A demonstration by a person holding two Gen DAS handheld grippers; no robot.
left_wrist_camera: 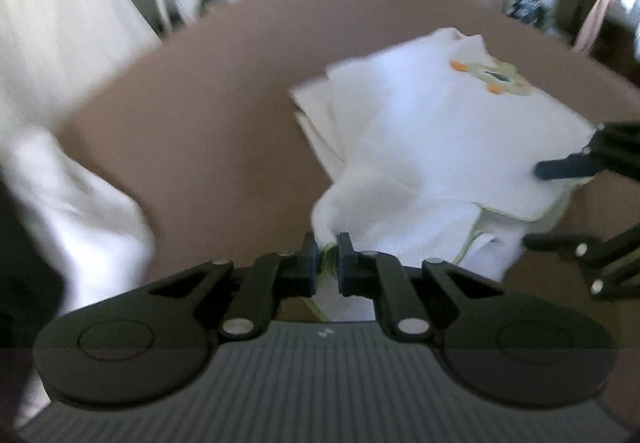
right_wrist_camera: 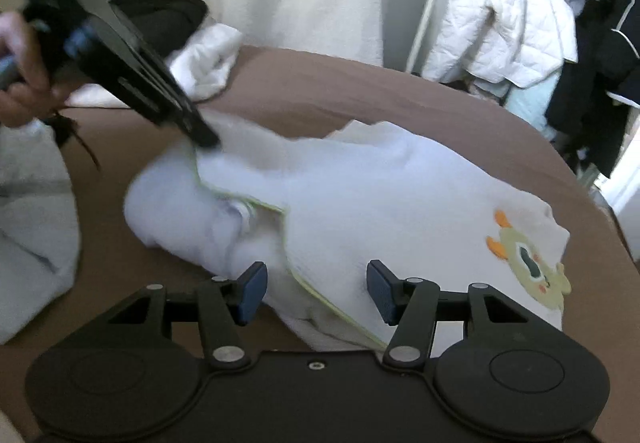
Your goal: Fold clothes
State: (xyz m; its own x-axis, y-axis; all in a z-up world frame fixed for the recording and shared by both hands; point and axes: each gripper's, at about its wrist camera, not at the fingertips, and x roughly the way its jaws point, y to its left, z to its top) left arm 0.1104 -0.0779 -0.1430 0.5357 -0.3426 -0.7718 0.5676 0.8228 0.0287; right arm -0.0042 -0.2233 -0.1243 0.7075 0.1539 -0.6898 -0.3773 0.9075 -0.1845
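Garment [right_wrist_camera: 360,203], white, on brown tabletop [left_wrist_camera: 220,123]; left gripper [left_wrist_camera: 327,259] fingers pinch its hem, right gripper [right_wrist_camera: 316,291] fingers spread apart.

Brown bed [left_wrist_camera: 224,91], white curtains [left_wrist_camera: 60,23], cluttered clothes rack [right_wrist_camera: 592,43], daylit rm.

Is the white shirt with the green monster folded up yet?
Partly folded: the white monster garment lies doubled in layers, its bottom end still bunched.

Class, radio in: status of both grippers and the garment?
Left gripper shut on garment's green-trimmed edge. Right gripper open over it. White garment part-folded. Nothing blocking.
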